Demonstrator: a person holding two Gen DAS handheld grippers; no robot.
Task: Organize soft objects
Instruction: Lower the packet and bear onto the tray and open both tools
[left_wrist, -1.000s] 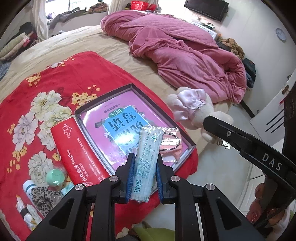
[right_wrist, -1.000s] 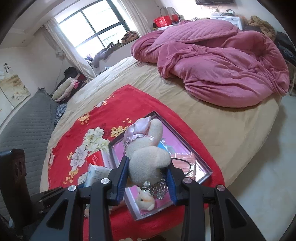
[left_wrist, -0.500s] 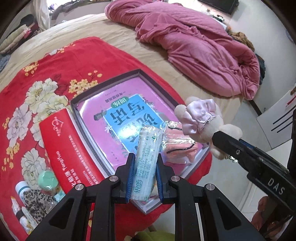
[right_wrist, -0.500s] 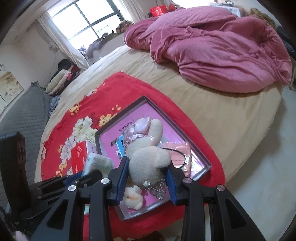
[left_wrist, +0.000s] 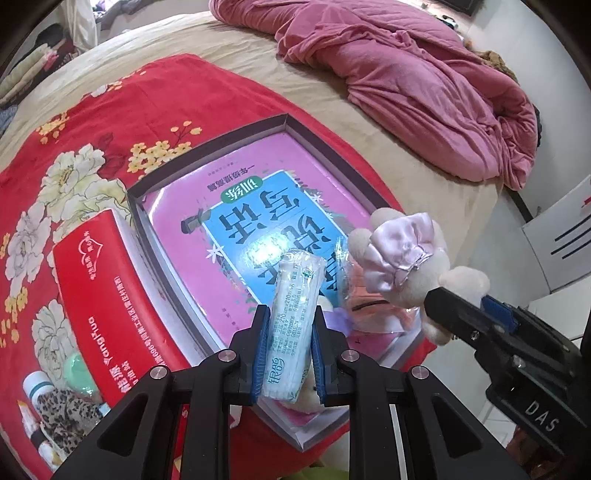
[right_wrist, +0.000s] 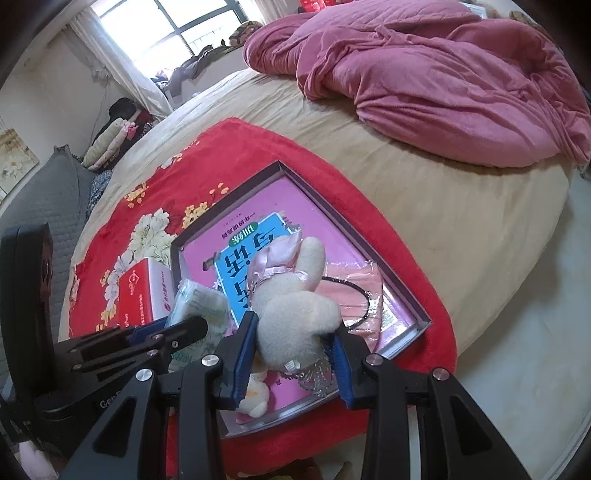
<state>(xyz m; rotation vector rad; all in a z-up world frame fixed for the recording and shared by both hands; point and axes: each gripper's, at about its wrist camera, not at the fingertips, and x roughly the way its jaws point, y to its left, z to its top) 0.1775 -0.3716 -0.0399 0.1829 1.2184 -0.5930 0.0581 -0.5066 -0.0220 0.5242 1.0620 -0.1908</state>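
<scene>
A tissue pack (left_wrist: 293, 328) is clamped upright in the left gripper (left_wrist: 289, 356) and a plush toy (right_wrist: 295, 314) is clamped in the right gripper (right_wrist: 293, 360), both held just above the shallow box (left_wrist: 207, 146) on the red blanket (left_wrist: 147, 92). The placing step is judged to be in hand. Next, each item is to be set down on the box's pink sheet (left_wrist: 184, 206) beside the packet (right_wrist: 354, 295) already lying there, then released.

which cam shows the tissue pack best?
Left wrist: the tissue pack stands centred between the left gripper pads, label readable. Right wrist shows only its crumpled upper end, the rest hidden behind the left gripper's finger.
</scene>
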